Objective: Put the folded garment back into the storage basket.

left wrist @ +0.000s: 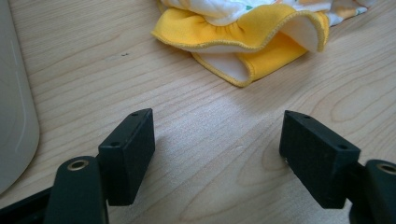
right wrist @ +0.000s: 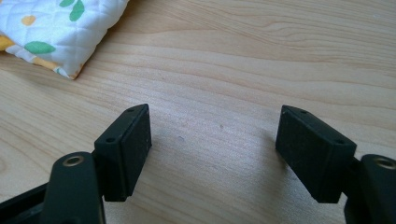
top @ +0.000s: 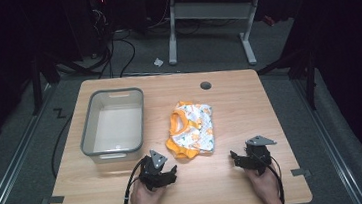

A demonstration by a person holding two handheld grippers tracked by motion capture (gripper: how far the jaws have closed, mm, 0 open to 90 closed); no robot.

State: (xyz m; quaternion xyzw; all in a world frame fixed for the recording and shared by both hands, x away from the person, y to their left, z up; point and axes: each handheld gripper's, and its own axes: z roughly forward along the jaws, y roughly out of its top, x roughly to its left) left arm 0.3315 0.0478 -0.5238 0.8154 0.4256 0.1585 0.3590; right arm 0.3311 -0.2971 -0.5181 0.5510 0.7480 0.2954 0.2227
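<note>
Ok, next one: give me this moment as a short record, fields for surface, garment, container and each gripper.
surface: wooden table
garment: folded yellow and white printed garment, lying mid-table, untouched
container: grey plastic bin, left of the garment, looks empty
left gripper: jaws open over bare wood, just short of the garment's yellow hem
right gripper: jaws open over bare wood, right of the garment

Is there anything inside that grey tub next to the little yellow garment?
The tub looks empty: the high view shows its pale bare bottom and nothing lying in it. The near wall hides a thin strip of the floor just behind it. The garment lies beside it on the table.
</note>
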